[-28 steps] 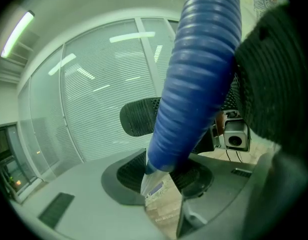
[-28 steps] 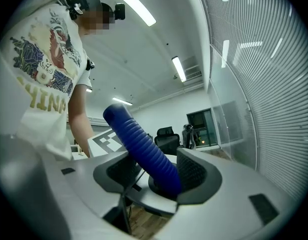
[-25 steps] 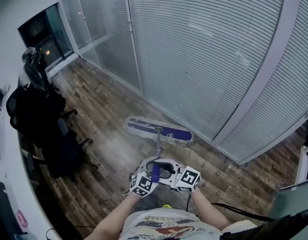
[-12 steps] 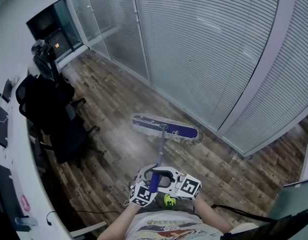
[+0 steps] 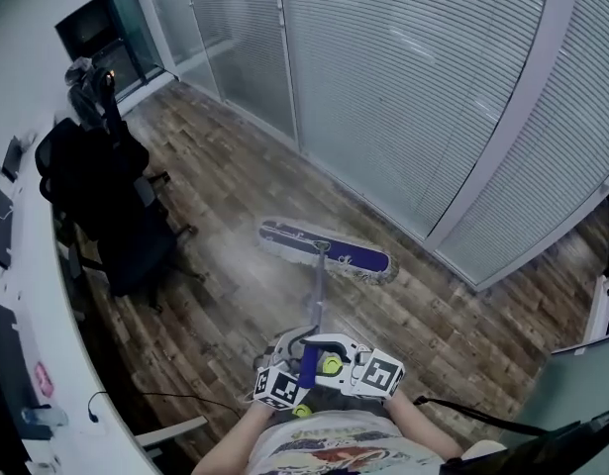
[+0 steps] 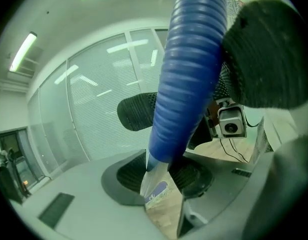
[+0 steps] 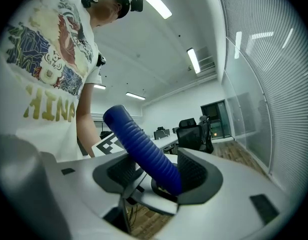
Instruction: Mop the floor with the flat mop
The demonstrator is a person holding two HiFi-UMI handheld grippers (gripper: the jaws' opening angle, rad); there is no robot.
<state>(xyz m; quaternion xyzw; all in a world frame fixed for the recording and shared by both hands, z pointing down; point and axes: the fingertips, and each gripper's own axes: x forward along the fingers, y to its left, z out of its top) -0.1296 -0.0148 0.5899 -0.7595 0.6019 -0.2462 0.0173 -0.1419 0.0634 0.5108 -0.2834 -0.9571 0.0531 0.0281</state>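
Office chairs (image 5: 116, 216) are crowding the left side. The left gripper (image 5: 292, 352) is clamping the flat mop (image 5: 327, 249) by its blue handle, and the right gripper (image 5: 336, 356) is squeezing it too. The mop head is lying on the floor (image 5: 235, 196) near the glass wall (image 5: 413, 87). I'm guessing plenty of floor is waiting.

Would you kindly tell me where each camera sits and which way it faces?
Head view: on the head, steeply down at floor and flat mop; forearms, shirt show.
Left gripper view: on left gripper, faces the glass partition.
Right gripper view: on right gripper, faces back; shirt, arm show.
Both gripper views share the blue handle.
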